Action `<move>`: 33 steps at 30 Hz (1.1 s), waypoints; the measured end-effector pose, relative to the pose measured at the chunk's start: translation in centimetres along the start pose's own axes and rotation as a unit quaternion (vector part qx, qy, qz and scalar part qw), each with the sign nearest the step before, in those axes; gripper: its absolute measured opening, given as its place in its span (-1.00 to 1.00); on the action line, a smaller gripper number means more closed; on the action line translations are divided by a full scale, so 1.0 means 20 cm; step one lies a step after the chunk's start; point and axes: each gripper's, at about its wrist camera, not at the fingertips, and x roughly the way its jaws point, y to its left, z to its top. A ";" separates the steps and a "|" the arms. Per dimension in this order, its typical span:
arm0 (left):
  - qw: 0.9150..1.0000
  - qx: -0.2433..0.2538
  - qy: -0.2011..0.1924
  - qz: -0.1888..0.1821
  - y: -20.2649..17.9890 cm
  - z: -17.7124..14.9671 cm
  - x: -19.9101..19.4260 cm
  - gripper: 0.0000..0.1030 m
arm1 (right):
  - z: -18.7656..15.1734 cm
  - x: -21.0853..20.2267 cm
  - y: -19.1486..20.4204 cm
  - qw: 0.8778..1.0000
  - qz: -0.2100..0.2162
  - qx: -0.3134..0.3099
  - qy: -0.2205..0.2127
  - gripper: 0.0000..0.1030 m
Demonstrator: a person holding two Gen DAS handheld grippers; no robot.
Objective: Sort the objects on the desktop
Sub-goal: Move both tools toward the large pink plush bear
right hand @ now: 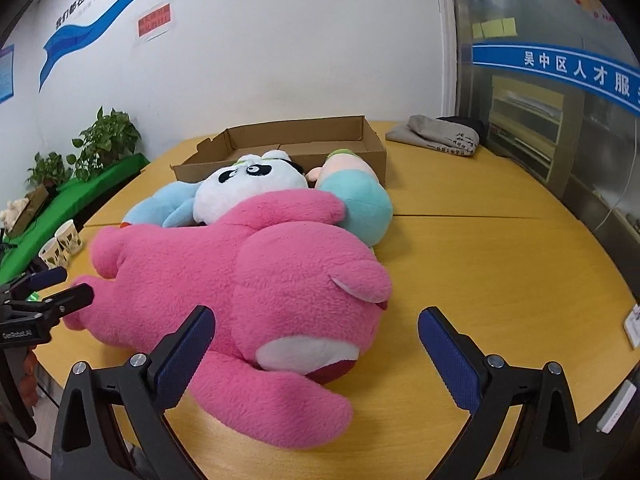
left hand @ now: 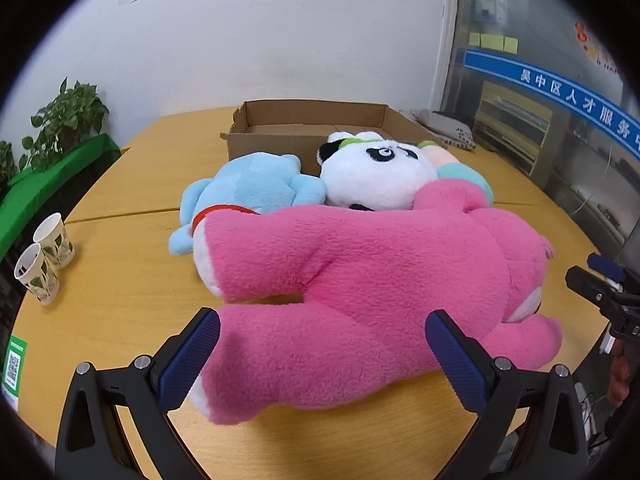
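Observation:
A big pink plush bear (left hand: 360, 280) (right hand: 248, 280) lies on the yellow table. My left gripper (left hand: 324, 354) is open, its blue pads on either side of the bear's leg. My right gripper (right hand: 316, 350) is open around the bear's head end. Behind the bear lie a light blue plush (left hand: 256, 192) (right hand: 160, 206), a white panda plush (left hand: 376, 176) (right hand: 252, 188) and a teal and peach plush (left hand: 460, 168) (right hand: 356, 196). An open cardboard box (left hand: 280, 140) (right hand: 372, 148) stands behind them. Each gripper shows in the other's view: the right gripper (left hand: 600, 280), the left gripper (right hand: 60, 288).
Two paper cups (left hand: 44, 256) (right hand: 62, 244) stand at the table's left edge. Potted plants (left hand: 68, 120) (right hand: 104, 140) sit on a green ledge at left. A folded grey cloth (left hand: 444, 128) (right hand: 440, 134) lies at the back right. A white object (right hand: 634, 326) rests at the right table edge.

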 end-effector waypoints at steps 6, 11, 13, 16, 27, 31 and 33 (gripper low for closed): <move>1.000 -0.007 0.012 -0.008 0.01 0.01 0.04 0.99 | 0.02 0.03 0.06 1.000 -0.004 -0.025 0.008 1.00; 1.000 -0.019 0.013 -0.011 0.04 0.01 0.05 0.99 | 0.03 0.06 0.06 1.000 -0.016 -0.023 0.014 1.00; 1.000 -0.022 0.014 -0.017 0.06 0.01 0.05 0.99 | 0.03 0.07 0.05 0.999 -0.021 -0.020 0.019 1.00; 0.999 -0.025 0.018 -0.026 0.08 0.01 0.07 0.99 | 0.05 0.08 0.05 1.000 -0.018 -0.016 0.020 1.00; 0.997 -0.053 0.043 -0.041 0.22 0.03 0.17 0.99 | 0.12 0.18 -0.02 0.999 -0.009 -0.007 0.034 1.00; 0.994 -0.073 0.065 -0.052 0.31 0.02 0.22 0.99 | 0.16 0.23 -0.09 0.999 0.020 0.015 0.040 1.00; 0.991 -0.084 0.077 -0.064 0.34 0.00 0.25 0.99 | 0.16 0.27 -0.13 0.998 0.031 0.024 0.051 1.00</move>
